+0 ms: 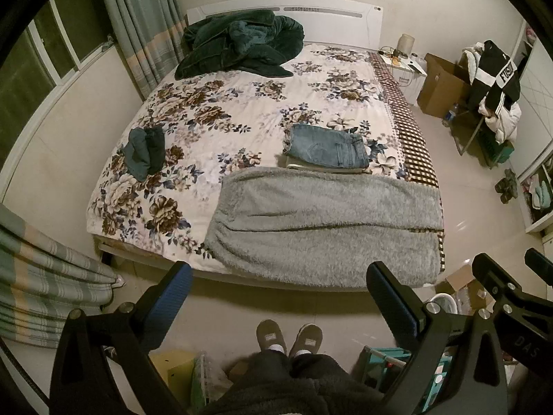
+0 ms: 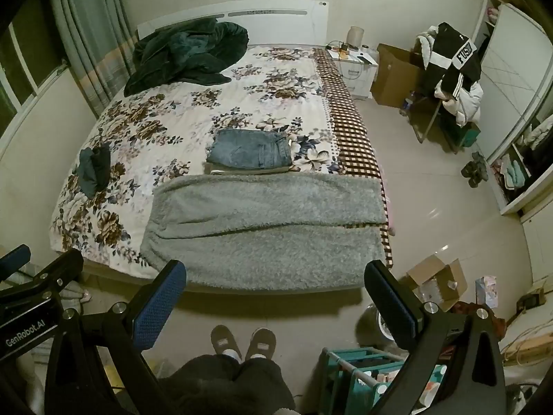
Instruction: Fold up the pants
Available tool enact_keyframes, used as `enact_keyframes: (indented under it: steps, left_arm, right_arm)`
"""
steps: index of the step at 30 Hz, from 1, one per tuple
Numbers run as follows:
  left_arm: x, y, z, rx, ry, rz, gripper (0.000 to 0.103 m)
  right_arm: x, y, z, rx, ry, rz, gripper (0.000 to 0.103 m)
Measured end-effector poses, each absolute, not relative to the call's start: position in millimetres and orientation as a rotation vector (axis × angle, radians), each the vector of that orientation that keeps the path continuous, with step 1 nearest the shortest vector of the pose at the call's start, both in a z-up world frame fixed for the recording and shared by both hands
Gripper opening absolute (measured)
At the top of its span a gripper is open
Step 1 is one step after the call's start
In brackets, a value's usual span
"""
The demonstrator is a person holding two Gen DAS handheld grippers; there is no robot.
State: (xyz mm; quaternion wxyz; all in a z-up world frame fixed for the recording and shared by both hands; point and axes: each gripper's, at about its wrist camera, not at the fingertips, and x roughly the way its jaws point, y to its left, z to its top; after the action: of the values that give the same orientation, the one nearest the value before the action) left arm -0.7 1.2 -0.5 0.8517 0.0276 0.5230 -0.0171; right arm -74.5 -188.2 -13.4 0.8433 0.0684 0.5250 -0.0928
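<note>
Fuzzy grey pants [image 1: 325,221] [image 2: 266,221] lie flat across the foot of the bed, with a dark fold line running left to right. Behind them sits a folded stack with blue jeans on top [image 1: 328,147] [image 2: 250,154]. My left gripper [image 1: 280,290] is open and empty, held above the floor just short of the bed's front edge. My right gripper [image 2: 276,290] is open and empty too, at the same height beside it. Each gripper shows at the edge of the other's view.
The bed has a floral cover [image 1: 214,110] [image 2: 166,117]. A dark green blanket [image 1: 238,43] [image 2: 186,55] is heaped at the headboard, a small green garment [image 1: 145,152] [image 2: 93,169] lies left. Slippered feet [image 1: 288,340], boxes [image 2: 437,282] and a teal rack [image 2: 363,370] are on the floor.
</note>
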Motion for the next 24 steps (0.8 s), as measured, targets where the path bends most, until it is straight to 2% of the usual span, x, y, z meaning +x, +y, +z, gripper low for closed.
enact_keyframes:
  steps: [9, 11, 18, 24]
  left_arm:
    - [-2, 1, -2, 0.053, 1.106, -0.033, 0.103]
    - [-24, 7, -18, 0.052, 1.099, -0.025, 0.103]
    - [23, 5, -50, 0.085, 1.060, 0.103, 0.103]
    - [98, 30, -98, 0.207, 1.176, 0.312, 0.103]
  right_arm:
    - [-80, -182, -21, 0.147, 1.133, -0.180, 0.103]
    - [-77, -187, -23, 0.150, 1.139, -0.179, 0.103]
    - [-58, -216, -53, 0.194, 1.147, -0.206, 0.103]
    - [-7, -261, -119, 0.257, 1.185, -0.325, 0.103]
